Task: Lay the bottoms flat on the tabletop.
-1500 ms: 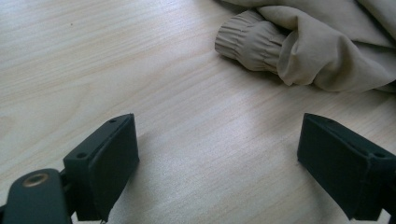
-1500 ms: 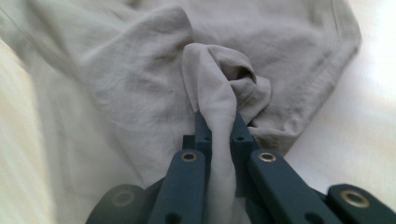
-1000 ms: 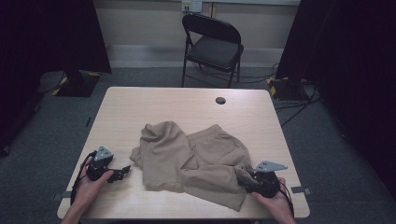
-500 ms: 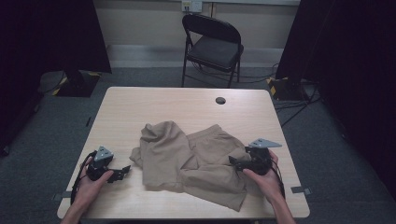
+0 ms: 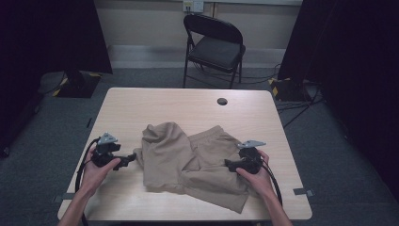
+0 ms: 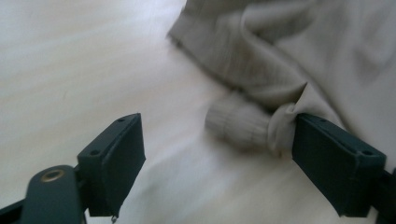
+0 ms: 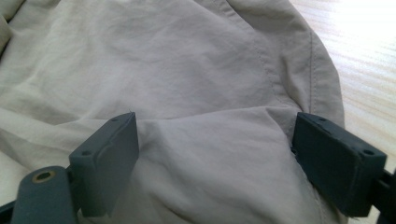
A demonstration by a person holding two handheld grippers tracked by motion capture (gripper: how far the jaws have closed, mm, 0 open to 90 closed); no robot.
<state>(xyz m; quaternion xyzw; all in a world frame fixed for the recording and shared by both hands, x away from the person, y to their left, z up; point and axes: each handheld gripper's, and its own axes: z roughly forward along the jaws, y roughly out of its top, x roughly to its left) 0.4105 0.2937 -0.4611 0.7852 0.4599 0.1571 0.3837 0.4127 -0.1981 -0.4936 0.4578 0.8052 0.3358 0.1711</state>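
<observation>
A crumpled tan garment lies on the light wooden table. My left gripper is at its left edge. In the left gripper view my left gripper is open and its jaws have just been closing a little. A ribbed cuff lies between them, close to the right-hand jaw. My right gripper rests over the garment's right part. Its jaws have just opened wide. In the right gripper view, my right gripper has a fold of the tan garment between its jaws, ungripped.
A dark round hole sits near the table's far edge. Behind the table stands a black folding chair. Dark curtains hang at both sides and cables lie on the floor to the right. Bare tabletop lies beyond the garment and left of it.
My right gripper moved from the garment's near right corner away from the person and inward over the cloth, and its jaws opened. My left gripper shifted slightly forward toward the garment's edge.
</observation>
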